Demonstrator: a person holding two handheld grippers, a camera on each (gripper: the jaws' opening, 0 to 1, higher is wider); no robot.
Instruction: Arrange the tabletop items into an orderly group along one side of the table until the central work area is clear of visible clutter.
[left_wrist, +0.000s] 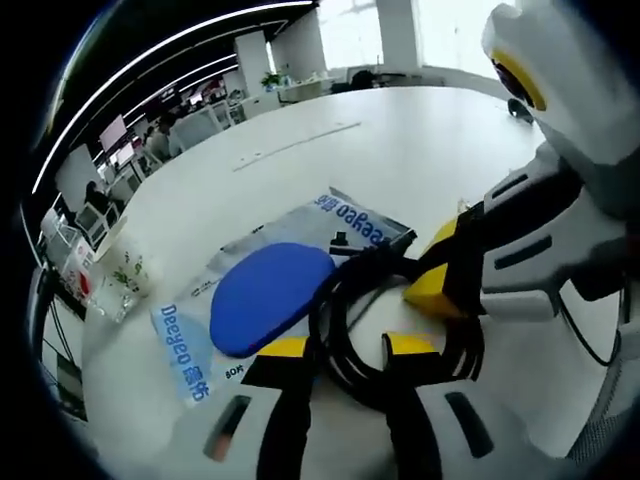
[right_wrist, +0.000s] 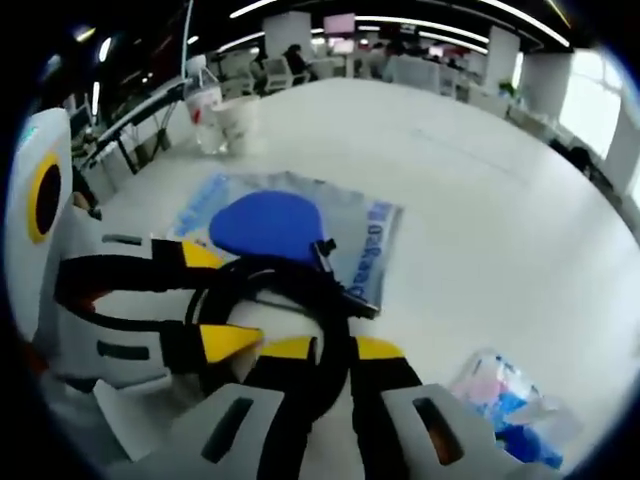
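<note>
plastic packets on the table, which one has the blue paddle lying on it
The flat clear plastic bag with blue lettering under the blue paddle; the crumpled pink-and-blue plastic packet lies apart, with nothing on it.

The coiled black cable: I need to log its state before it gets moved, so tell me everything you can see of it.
The coiled black cable is a glossy, rubbery-looking cord wound in several loose loops, with a small black plug end sticking up near the top of the coil. It lies on the white table, partly over the grey printed plastic bag beside the blue oval paddle. Both grippers meet it: the left gripper and right gripper each have yellow-tipped jaws straddling its strands.
</note>
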